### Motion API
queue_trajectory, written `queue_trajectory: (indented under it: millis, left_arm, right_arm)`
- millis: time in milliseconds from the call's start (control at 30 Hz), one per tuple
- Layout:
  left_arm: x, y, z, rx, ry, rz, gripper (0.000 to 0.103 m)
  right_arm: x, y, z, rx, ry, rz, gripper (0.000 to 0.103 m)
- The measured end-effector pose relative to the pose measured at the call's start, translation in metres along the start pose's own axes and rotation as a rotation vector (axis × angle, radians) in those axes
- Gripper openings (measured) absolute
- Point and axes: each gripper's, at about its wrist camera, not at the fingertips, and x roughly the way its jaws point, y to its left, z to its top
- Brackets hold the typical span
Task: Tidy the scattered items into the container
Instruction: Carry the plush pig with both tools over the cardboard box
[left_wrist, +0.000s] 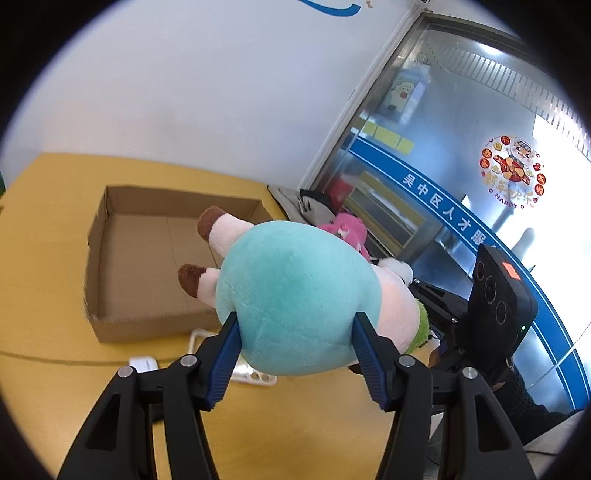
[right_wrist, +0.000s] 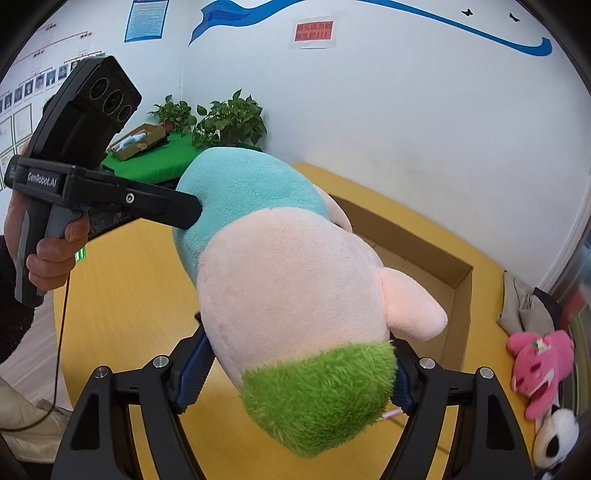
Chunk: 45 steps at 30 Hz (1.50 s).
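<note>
- The plush toy (left_wrist: 295, 295) is big and soft: a teal rear part, a pale pink body, a green furry end (right_wrist: 317, 398), and two pink legs with brown tips.
- It hangs in the air above the yellow table (left_wrist: 44, 258), held by both claws together.
- The left gripper (left_wrist: 295, 325) is about half open and presses on the teal part; the right gripper (right_wrist: 299, 373) is wide and clamps the green end.
- The one cardboard box (left_wrist: 122, 251) lies open at 10 o'clock from the toy in the left view; the toy covers its near corner.
- Two more toys lie at 4 o'clock in the right view: a pink plush (right_wrist: 539, 365) and a black-and-white plush (right_wrist: 557, 435), cut off at the edge.
</note>
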Motion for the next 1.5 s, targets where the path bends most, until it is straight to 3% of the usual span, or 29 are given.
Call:
queue_trajectory:
  millis: [433, 633, 1000, 1500]
  left_arm:
    - [-0.035, 0.0, 0.156, 0.087, -0.121, 0.059, 0.058]
    - [-0.022, 0.018, 0.204, 0.104, -0.141, 0.097, 0.058]
    - [0.064, 0.115, 0.231, 0.021, -0.061, 0.157, 0.058]
    - [0.178, 0.241, 0.192, -0.095, 0.062, 0.203, 0.058]
  right_arm:
    - [-0.016, -0.055, 0.165, -0.175, -0.077, -0.078, 0.082]
    - [0.008, -0.087, 0.207, -0.199, -0.089, -0.068, 0.082]
    - [0.137, -0.145, 0.202, -0.192, -0.022, -0.001, 0.082]
    - [0.323, -0.196, 0.14, -0.122, 0.074, 0.108, 0.082]
